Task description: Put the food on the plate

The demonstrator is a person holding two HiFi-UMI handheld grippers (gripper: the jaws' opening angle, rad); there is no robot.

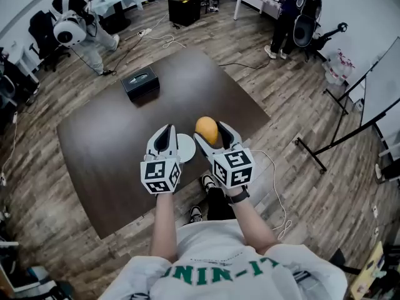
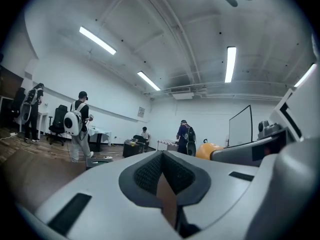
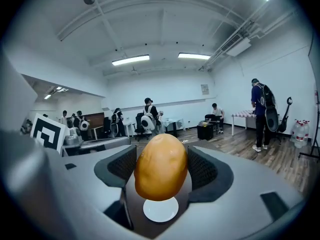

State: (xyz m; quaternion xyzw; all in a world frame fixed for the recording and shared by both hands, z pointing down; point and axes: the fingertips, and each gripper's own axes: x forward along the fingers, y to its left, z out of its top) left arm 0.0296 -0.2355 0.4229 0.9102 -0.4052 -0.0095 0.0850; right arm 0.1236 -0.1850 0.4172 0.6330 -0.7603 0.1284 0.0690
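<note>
- The left gripper (image 1: 165,131) is held shut, pads together, nothing between them.
- A white plate (image 1: 185,147) is seen on the brown table (image 1: 100,142), between the grippers.
- The orange-yellow food (image 1: 207,130) is clamped in the widely spread jaws of the right gripper (image 1: 213,133), just beside the plate.

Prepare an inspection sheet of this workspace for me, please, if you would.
Surface: dark brown table, mostly bare.
Job's things: white plate empty on the table; potato held off the plate, not yet set down.
Clutter: black box at the table's far side.
Grippers: right gripper shut on the potato; left gripper shut, empty.
Cables: white cable on the floor beside the table.
Surroundings: wood floor, people standing, whiteboard.
</note>
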